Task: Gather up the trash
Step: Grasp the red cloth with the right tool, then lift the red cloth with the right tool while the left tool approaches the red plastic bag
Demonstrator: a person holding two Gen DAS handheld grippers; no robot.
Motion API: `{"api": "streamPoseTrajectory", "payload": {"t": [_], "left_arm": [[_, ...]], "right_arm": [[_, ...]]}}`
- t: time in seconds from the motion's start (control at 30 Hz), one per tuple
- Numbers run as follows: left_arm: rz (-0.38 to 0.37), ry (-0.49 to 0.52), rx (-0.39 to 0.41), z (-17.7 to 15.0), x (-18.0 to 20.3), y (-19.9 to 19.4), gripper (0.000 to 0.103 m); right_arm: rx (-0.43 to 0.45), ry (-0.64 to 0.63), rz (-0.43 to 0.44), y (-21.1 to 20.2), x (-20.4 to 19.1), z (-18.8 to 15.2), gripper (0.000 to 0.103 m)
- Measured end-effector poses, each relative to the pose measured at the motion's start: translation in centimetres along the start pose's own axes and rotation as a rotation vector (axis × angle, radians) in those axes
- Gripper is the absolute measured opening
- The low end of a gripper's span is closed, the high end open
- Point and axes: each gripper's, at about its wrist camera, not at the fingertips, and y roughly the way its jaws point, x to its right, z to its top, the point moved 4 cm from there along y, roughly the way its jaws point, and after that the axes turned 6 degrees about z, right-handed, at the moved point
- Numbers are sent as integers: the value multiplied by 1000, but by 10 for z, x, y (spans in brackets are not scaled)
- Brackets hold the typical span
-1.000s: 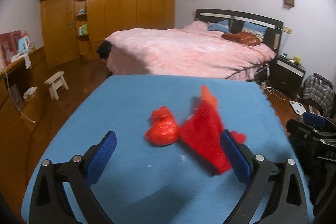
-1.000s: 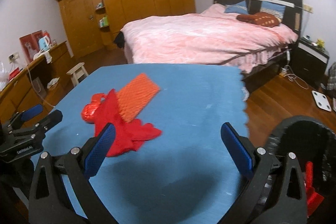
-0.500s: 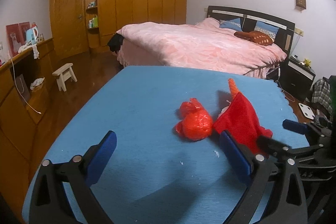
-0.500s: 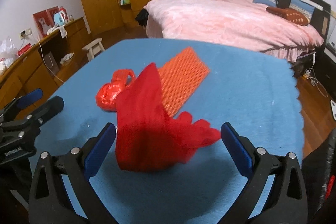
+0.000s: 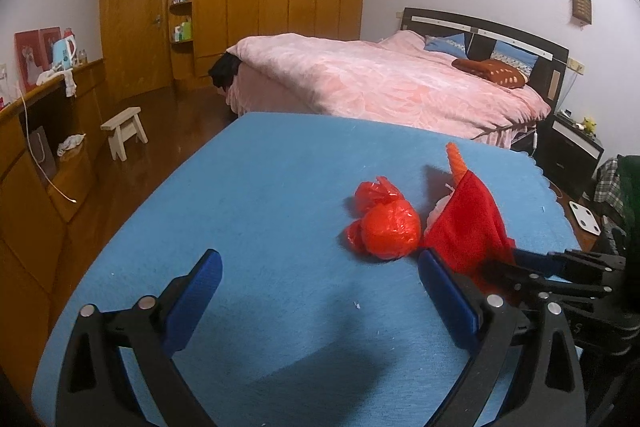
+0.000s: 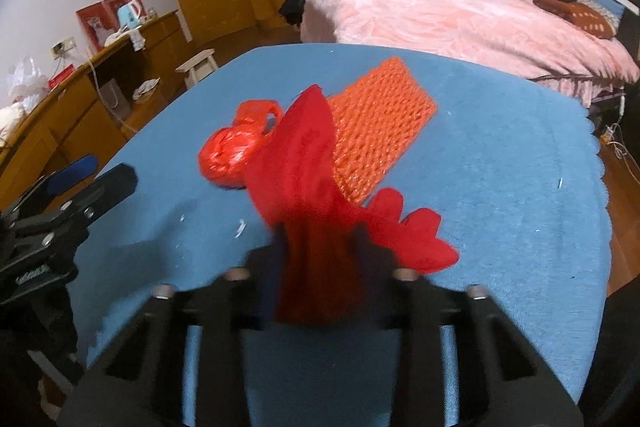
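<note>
A big blue table (image 5: 248,187) holds all the trash. The red cloth (image 6: 296,179) lies in the middle, soft and floppy, so it should bunch up and is best pinched at its near edge. The right claw (image 6: 316,259) is closing on that edge now, with the cloth between its jaws. An orange net sheet (image 6: 380,131) lies partly under the cloth; it looks light. The small red bag (image 5: 384,227) beside it looks crinkly. The left claw (image 5: 316,299) is wide open, holding nothing

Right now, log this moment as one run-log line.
right gripper: closing on red cloth | left gripper: open, empty | red plastic bag, orange foam net: on blue table
</note>
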Motion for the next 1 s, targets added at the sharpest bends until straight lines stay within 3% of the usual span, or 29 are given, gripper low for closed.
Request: {"api": "streamPoseTrajectory", "payload": {"t": [0.07,0.17,0.43,0.73,1.0], "left_arm": [[0,1,0,0,0,0,97],[-3,6,0,0,2,-1,97],[-36,8,10,4,16,-7,97],[-59,41,15,12,41,6,96],[-59,54,-46,18,43,49,83]], "right_arm": [[3,-1,18,-5,-1,-2,15],[16,2,41,-15,-2,-1,11],[99,37,72,-66,5,6,9],[147,91,-29,-94,45,13,9],[124,112,-83,-73,67,12,9]]}}
